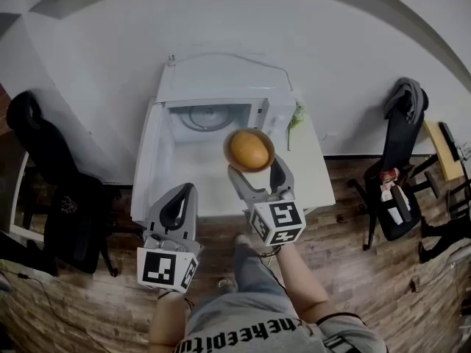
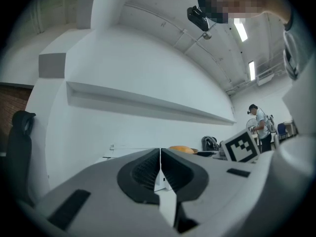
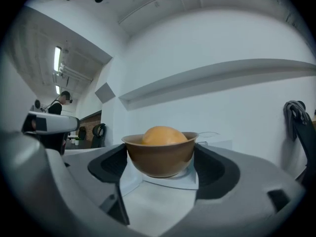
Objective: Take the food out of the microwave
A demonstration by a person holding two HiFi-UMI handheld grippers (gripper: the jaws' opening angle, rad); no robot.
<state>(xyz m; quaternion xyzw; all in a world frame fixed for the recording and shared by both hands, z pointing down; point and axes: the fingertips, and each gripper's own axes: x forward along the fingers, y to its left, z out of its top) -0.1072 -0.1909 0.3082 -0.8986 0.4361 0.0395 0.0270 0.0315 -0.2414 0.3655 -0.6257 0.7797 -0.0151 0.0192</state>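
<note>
Counts: one microwave, one brown bowl, one round orange food item, two grippers, two black chairs.
Microwave: sat on a white table at upper centre of the head view, its cavity facing the bottom of the frame and its door swung wide to the left.
Bowl: upright, rim up, just in front of the cavity's lower right corner, at frame centre.
Food: sat in the bowl, rising above the rim; round, with no clear long axis.
Right gripper: jaws pinched the bowl's sides, one on each flank.
Left gripper: jaws pressed together on nothing, low at centre left, near the open door.
Green item: lay on the table right of the microwave.
</note>
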